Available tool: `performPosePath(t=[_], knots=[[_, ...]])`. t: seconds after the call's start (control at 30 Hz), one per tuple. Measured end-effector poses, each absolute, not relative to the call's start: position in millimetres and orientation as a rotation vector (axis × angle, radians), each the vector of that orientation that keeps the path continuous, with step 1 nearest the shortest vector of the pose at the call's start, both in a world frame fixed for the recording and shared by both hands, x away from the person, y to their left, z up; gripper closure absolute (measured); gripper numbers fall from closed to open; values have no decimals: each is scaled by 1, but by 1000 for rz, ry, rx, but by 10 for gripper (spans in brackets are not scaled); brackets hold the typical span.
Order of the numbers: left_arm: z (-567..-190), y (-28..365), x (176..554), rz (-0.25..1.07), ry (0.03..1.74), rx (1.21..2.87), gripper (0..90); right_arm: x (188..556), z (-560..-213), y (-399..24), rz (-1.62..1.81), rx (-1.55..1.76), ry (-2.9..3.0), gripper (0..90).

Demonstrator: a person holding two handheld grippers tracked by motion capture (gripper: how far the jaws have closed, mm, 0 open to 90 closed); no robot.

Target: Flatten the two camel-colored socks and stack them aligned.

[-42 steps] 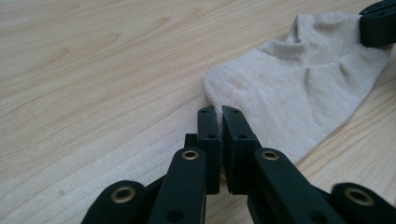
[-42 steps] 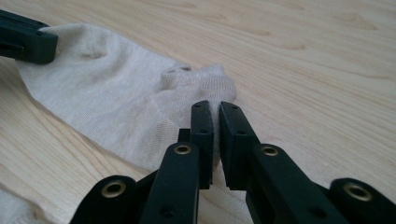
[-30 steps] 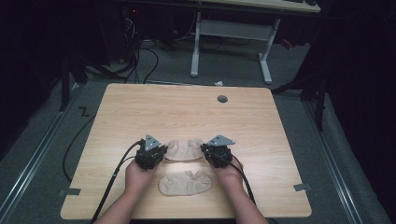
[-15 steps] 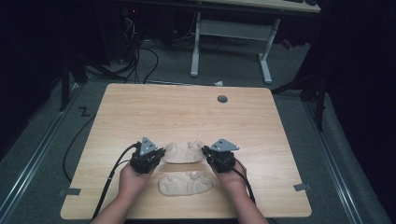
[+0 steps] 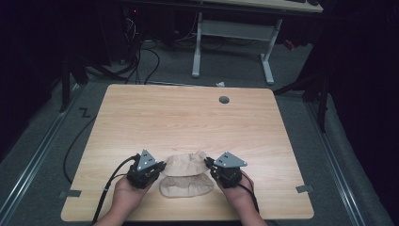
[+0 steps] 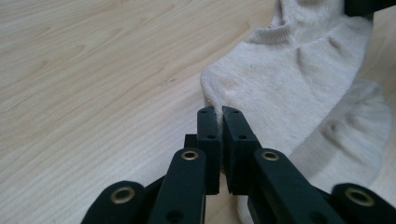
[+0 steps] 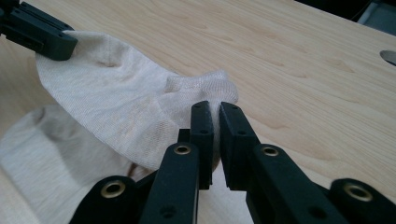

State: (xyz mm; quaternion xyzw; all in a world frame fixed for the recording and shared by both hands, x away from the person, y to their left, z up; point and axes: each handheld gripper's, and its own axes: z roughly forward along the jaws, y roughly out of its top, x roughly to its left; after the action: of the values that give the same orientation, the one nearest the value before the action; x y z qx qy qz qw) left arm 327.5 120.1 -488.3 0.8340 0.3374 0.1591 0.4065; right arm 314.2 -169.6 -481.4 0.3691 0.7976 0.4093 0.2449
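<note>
Both hands are in at the near edge of the bench (image 5: 188, 113), and between them a beige sock (image 5: 184, 164) is held up off the wood, stretched from one claw to the other. The left claw (image 5: 162, 166) has its jaws clamped together on one end of that sock; in the left gripper view the left claw (image 6: 219, 112) bites the knit fabric right at its edge, with the sock (image 6: 299, 65) running away up and to the right. The right claw (image 5: 208, 164) is clamped on the opposite end; in the right gripper view the right claw (image 7: 215, 108) pinches a bunched fold of the sock (image 7: 116, 102), cloth squeezed between the pads.

Under the lifted one, a second sock (image 5: 186, 187) lies flat on the bench, just nearer the person, its upper edge partly overlapped by the held one. It shows below the held one in the left gripper view (image 6: 359, 135) and in the right gripper view (image 7: 42, 158).

Farther back on the bench there is a small round grey hole (image 5: 224, 100), well apart from the socks
</note>
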Motion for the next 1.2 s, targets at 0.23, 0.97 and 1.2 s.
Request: performPosePath(t=[0.23,0.97,1.2], knots=[[-496,125,307,342,852,2121,861,295,-488,-173,1119,1010,2218,843],[-518,117,292,362,836,2251,808,284,-518,-179,991,1075,2375,824],[-518,118,293,393,843,2232,667,286,-521,-179,985,1094,2383,757]])
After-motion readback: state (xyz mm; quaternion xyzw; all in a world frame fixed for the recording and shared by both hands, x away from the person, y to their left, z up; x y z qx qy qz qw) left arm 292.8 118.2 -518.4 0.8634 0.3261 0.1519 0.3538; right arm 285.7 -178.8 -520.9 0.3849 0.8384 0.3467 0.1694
